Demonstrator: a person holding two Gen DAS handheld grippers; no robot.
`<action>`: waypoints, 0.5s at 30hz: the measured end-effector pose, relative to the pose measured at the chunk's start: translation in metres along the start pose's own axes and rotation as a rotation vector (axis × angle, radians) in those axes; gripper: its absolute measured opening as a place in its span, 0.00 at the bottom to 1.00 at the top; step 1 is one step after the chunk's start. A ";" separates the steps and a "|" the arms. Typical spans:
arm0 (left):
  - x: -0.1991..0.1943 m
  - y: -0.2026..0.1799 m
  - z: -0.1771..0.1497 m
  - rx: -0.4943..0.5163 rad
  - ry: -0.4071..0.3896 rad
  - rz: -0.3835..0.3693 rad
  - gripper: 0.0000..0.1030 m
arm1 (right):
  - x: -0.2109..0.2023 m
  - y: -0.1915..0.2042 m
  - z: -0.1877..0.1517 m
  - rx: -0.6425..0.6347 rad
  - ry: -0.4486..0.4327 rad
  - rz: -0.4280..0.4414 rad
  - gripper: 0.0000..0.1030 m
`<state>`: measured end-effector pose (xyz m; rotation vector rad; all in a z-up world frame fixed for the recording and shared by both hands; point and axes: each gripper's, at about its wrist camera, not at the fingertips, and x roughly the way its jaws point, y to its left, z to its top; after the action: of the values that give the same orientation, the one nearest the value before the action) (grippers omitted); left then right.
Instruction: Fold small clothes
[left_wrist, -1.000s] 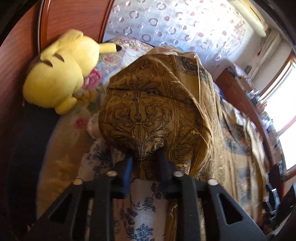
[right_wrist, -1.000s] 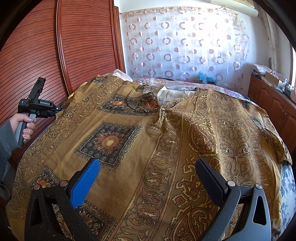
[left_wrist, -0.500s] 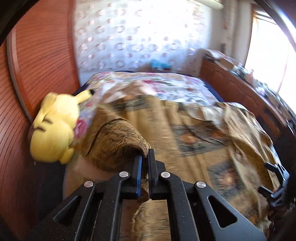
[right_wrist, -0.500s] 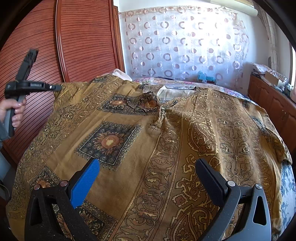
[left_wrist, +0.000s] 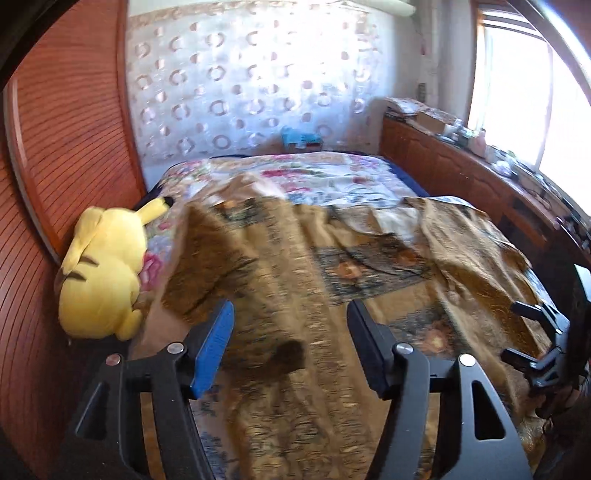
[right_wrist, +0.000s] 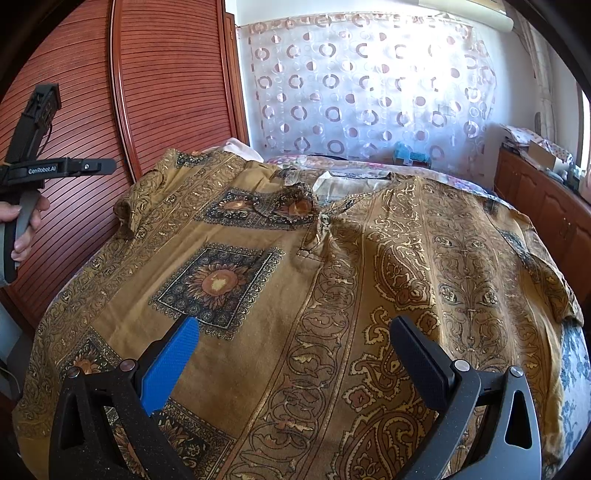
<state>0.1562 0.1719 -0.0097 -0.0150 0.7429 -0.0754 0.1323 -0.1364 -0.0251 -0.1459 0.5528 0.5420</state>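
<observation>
1. Hard-to-see stuff first: in the left wrist view the shirt (left_wrist: 295, 280) is smeared with motion blur, so we can't read its print there. The bottom hem gets cut off by the frame in both views, and we can't tell how the sleeve on the dresser (right_wrist: 546, 206) side ends, as it drops over the bed edge.

2. The shirt itself is a mustard-brown thing with dark square flower medallions and paisley bands, lying spread front-up across the bed (left_wrist: 303, 177), collar toward the curtain (right_wrist: 369, 85). The sleeve on the wardrobe (right_wrist: 166, 85) side is bunched up near the shoulder. Beside that sleeve, up against the wardrobe, lies a yellow plush toy (left_wrist: 103, 269).

3. Our left gripper (left_wrist: 288, 310) hangs above the shirt with its jaws opening, nothing between them, cloth only underneath. In the right wrist view a hand (right_wrist: 22, 225) holds it up by the wardrobe.

4. Our right gripper (right_wrist: 291, 328) is spread wide over the lower half of the shirt, pinching nothing.

5. Containers: just a cardboard box (right_wrist: 546, 155) on the dresser by the window, and we can't make out what's inside.
</observation>
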 end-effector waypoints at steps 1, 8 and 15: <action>0.004 0.007 -0.001 -0.016 0.000 0.018 0.63 | 0.000 -0.001 0.000 0.000 0.001 0.000 1.00; 0.057 0.068 -0.009 -0.175 0.091 0.072 0.63 | 0.002 -0.002 0.004 -0.005 0.027 0.009 1.00; 0.096 0.075 -0.006 -0.216 0.153 0.075 0.63 | 0.004 0.005 0.029 -0.032 0.009 0.045 1.00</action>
<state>0.2272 0.2400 -0.0814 -0.1889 0.9010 0.0765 0.1462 -0.1222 -0.0027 -0.1669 0.5570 0.5949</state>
